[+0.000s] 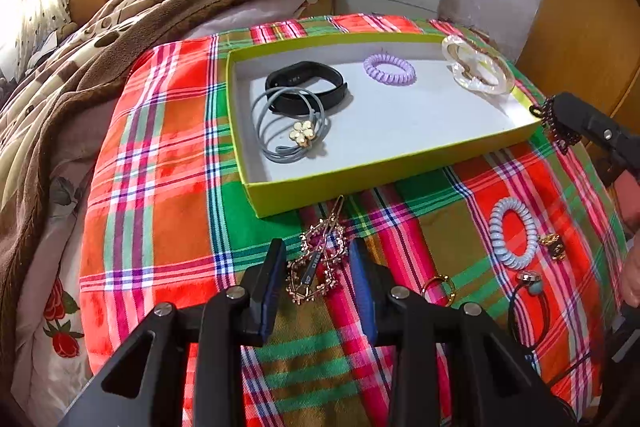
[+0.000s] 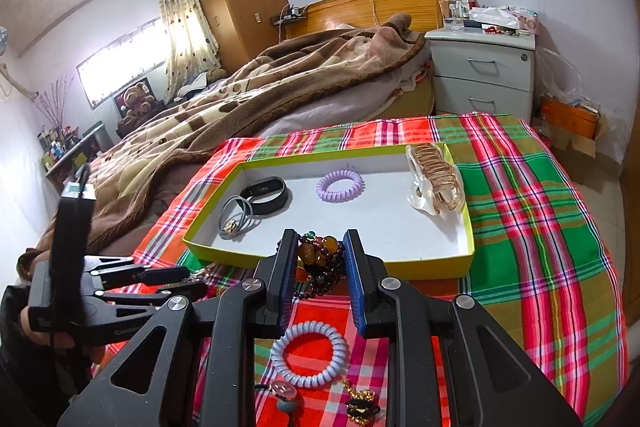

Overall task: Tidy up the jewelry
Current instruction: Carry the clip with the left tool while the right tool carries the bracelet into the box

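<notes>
A gold star-studded hair clip [image 1: 318,259] lies on the plaid cloth between the pads of my left gripper [image 1: 318,245], which stand close beside it with slim gaps, so the gripper is open. My right gripper [image 2: 320,235] is shut on a dark red beaded bracelet [image 2: 322,259] with amber beads, held just above the near wall of the yellow-green box [image 2: 420,269]. In the left wrist view that bracelet [image 1: 554,125] hangs by the box's right corner. Inside the box [image 1: 360,179] lie a black wristband [image 1: 306,85], grey hair ties [image 1: 288,125], a purple coil tie [image 1: 389,69] and a clear hair claw [image 1: 478,69].
Loose on the plaid cloth [image 1: 160,187] are a pale blue coil tie [image 1: 514,233], a gold ring [image 1: 440,287], a small gold piece [image 1: 554,245] and a black tie with a bead [image 1: 530,299]. A brown blanket [image 1: 100,59] lies left, and a grey nightstand [image 2: 484,71] stands behind.
</notes>
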Action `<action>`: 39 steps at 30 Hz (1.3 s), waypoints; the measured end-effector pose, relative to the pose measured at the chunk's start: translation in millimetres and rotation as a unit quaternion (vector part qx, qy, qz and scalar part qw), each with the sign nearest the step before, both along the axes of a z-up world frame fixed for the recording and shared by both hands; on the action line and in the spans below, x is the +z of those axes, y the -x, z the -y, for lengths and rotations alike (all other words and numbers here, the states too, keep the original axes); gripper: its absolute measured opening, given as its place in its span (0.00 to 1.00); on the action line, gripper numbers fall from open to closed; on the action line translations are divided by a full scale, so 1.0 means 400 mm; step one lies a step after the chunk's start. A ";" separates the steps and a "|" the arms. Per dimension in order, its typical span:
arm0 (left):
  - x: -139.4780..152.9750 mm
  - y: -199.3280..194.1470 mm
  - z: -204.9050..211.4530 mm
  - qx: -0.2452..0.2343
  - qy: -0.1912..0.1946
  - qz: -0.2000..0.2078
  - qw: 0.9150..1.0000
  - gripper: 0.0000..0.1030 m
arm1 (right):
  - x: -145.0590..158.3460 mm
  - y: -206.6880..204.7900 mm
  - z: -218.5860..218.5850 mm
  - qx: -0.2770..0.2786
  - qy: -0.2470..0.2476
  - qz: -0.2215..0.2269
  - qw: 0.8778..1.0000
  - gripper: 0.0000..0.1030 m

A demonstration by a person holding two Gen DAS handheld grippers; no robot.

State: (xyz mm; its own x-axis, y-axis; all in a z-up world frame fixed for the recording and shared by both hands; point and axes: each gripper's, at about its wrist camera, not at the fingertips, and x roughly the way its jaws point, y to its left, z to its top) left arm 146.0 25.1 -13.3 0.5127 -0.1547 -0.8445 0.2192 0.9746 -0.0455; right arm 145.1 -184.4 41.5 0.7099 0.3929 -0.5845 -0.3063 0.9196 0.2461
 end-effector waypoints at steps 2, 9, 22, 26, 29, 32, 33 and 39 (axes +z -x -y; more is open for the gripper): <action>0.014 0.009 -0.005 0.003 0.004 0.005 1.000 0.33 | 0.002 0.001 0.000 -0.001 0.002 0.001 1.000 0.23; 0.091 0.008 0.004 -0.008 0.021 0.037 0.999 0.33 | 0.016 -0.008 0.005 -0.012 0.007 0.006 1.000 0.23; 0.165 -0.172 0.075 -0.035 0.046 0.062 0.996 0.33 | 0.003 -0.106 -0.020 -0.039 0.049 0.000 0.998 0.23; 0.144 -0.231 0.093 -0.035 0.056 0.048 0.997 0.33 | -0.014 -0.148 -0.025 -0.044 0.054 -0.012 0.997 0.23; 0.123 -0.275 0.108 -0.037 0.057 0.036 0.997 0.33 | -0.028 -0.169 -0.031 -0.045 0.064 -0.018 0.997 0.23; 0.103 -0.312 0.121 -0.038 0.059 0.023 0.997 0.33 | -0.049 -0.194 -0.041 -0.045 0.080 -0.029 0.995 0.23; 0.096 -0.323 0.127 -0.040 0.059 0.020 0.997 0.33 | -0.058 -0.202 -0.044 -0.045 0.082 -0.037 0.995 0.23; 0.056 -0.372 0.141 -0.029 0.054 0.001 0.998 0.33 | -0.087 -0.233 -0.052 -0.042 0.100 -0.054 0.993 0.23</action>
State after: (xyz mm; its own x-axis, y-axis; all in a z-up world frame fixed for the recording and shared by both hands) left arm 294.9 -31.2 9.2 0.5019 -0.2747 -0.8201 0.2762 0.9495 -0.1490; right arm 238.4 -163.5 6.7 0.6648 0.2029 -0.7190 -0.2076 0.9747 0.0831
